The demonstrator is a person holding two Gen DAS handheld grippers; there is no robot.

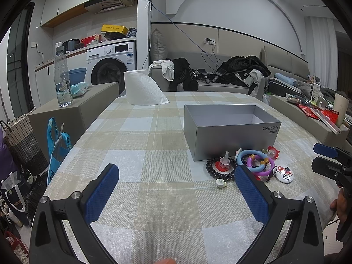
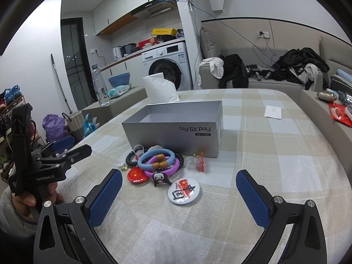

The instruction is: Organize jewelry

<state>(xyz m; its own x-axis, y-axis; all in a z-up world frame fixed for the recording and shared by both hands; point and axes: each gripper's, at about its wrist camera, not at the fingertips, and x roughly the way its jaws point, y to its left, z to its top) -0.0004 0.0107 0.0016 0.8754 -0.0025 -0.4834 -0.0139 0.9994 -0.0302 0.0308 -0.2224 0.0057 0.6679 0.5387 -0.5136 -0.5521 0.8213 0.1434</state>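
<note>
An open grey box (image 1: pixel 233 129) (image 2: pixel 176 129) stands on the checked tablecloth. In front of it lies a jewelry pile: a blue ring (image 2: pixel 157 157) on a purple ring (image 2: pixel 164 169), a black bead bracelet (image 1: pixel 220 171) (image 2: pixel 130 161), a white round badge (image 2: pixel 183 191) (image 1: pixel 285 173), a red flag badge (image 2: pixel 136 175), a black cartoon clip (image 2: pixel 161 178) and a red-and-clear pin (image 2: pixel 197 162). My left gripper (image 1: pixel 176 194) is open and empty, left of the pile. My right gripper (image 2: pixel 179 200) is open and empty, just short of the white badge.
A toilet roll (image 1: pixel 140 90) (image 2: pixel 159 88) stands behind the box. A white card (image 2: pixel 272 111) lies at the table's right. A water bottle (image 1: pixel 62 77) stands on the side unit at left. The other gripper shows at the frame edge in each view (image 1: pixel 330 160) (image 2: pixel 55 156).
</note>
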